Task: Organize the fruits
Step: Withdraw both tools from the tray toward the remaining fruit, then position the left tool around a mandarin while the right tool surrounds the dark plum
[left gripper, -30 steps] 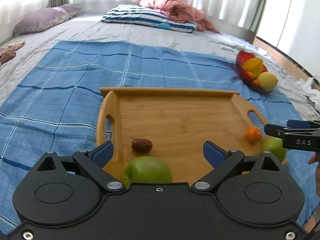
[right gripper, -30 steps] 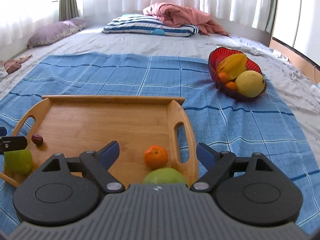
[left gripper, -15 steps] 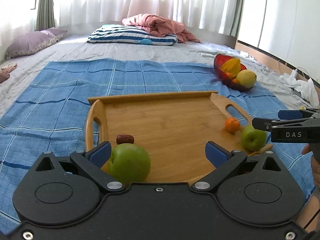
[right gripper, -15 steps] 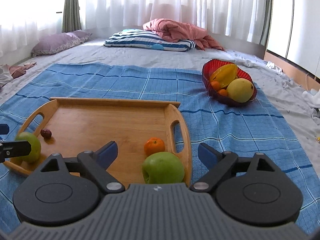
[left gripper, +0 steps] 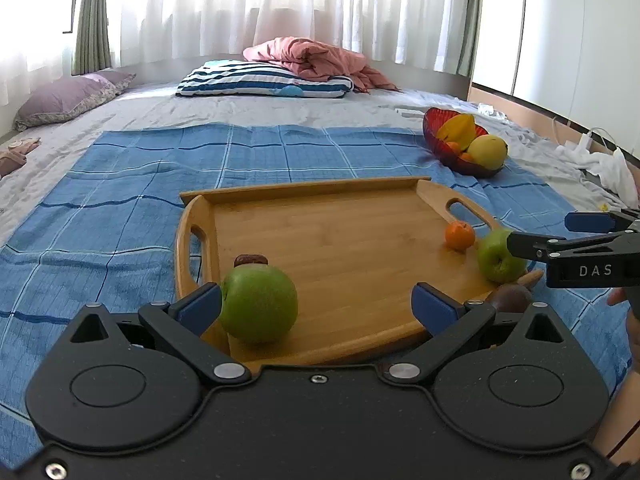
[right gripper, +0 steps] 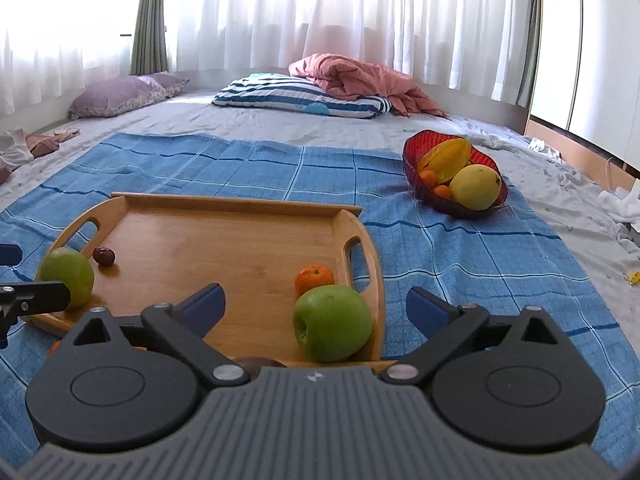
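A wooden tray [left gripper: 320, 232] [right gripper: 224, 240] lies on a blue checked cloth. On it are a green apple [left gripper: 259, 306] [right gripper: 68, 270] at the near left corner, a dark red date [left gripper: 251, 260] [right gripper: 104, 256], a small orange [left gripper: 460, 235] [right gripper: 314, 278] and a second green apple [left gripper: 499, 256] [right gripper: 332, 322] at the near right. A dark brown fruit [left gripper: 512, 298] [right gripper: 256, 362] lies in front of the tray. My left gripper [left gripper: 318, 306] is open, the left apple beside its left finger. My right gripper [right gripper: 316, 308] is open behind the right apple.
A red bowl [left gripper: 440, 146] [right gripper: 414, 176] with a star fruit, small oranges and a yellow fruit sits on the cloth at the far right. Pillows [right gripper: 300, 96] and a pink blanket lie at the far end of the bed. White clothes [left gripper: 600, 168] lie at the right.
Both grippers have drawn back and tilted up from the tray. The two apples now show fully in front of the fingers, and the dark fruit by the tray's near edge has come into view.
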Motion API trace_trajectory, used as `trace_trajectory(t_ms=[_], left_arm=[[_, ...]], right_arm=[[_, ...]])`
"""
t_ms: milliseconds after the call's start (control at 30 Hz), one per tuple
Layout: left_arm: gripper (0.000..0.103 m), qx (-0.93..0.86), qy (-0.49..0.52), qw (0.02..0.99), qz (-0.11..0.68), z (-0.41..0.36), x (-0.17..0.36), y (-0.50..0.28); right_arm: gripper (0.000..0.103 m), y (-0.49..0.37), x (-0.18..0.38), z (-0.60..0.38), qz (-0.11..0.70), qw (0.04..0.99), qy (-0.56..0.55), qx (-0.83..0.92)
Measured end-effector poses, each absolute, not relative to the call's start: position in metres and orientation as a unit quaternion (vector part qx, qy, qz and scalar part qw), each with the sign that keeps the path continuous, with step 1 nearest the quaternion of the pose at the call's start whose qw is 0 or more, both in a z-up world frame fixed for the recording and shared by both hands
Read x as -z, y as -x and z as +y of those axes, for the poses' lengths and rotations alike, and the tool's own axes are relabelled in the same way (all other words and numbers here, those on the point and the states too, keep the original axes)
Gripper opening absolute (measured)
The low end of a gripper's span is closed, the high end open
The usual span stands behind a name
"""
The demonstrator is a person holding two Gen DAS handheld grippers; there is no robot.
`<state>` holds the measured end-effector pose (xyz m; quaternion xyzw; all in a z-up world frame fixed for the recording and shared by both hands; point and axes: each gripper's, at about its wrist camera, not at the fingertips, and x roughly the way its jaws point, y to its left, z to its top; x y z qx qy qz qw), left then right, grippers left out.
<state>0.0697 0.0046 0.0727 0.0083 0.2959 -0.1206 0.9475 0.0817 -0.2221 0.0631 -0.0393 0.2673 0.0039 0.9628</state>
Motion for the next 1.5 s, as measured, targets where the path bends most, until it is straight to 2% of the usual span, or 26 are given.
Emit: trace_trajectory(t_ms=[500, 700, 767, 833, 933, 1033, 1133, 1500], left_arm=[[0.103, 0.124, -0.003, 0.956, 0.266, 0.001, -0.056, -0.038], [0.102, 0.125, -0.015, 0.957, 0.263, -0.005, -0.047, -0.027], [0.097, 0.133, -0.018, 0.955, 0.264, -0.006, -0.043, -0.022], [0.078, 0.149, -0.022, 0.950, 0.273, -0.008, -0.040, -0.020], [0.062, 0.161, -0.033, 0.945, 0.283, -0.013, -0.035, -0.016], [0.052, 0.158, -0.051, 0.945, 0.282, -0.018, -0.031, -0.014], [0.049, 0.152, -0.058, 0.945, 0.283, -0.020, -0.028, -0.013], [0.049, 0.122, -0.026, 0.944, 0.306, -0.013, -0.014, -0.027]], right_arm=[[0.103, -0.038, -0.038, -0.226, 0.189, 0.981, 0.035, 0.028], [0.102, -0.018, -0.023, -0.225, 0.183, 0.981, 0.047, 0.036], [0.101, -0.014, -0.019, -0.225, 0.188, 0.981, 0.045, 0.033], [0.100, -0.010, -0.014, -0.225, 0.192, 0.980, 0.040, 0.026], [0.092, -0.006, -0.008, -0.223, 0.197, 0.980, 0.037, 0.016], [0.084, -0.006, -0.003, -0.220, 0.209, 0.977, 0.035, 0.009], [0.080, -0.008, 0.002, -0.218, 0.218, 0.976, 0.030, 0.002], [0.080, -0.019, 0.012, -0.202, 0.226, 0.972, 0.058, -0.021]])
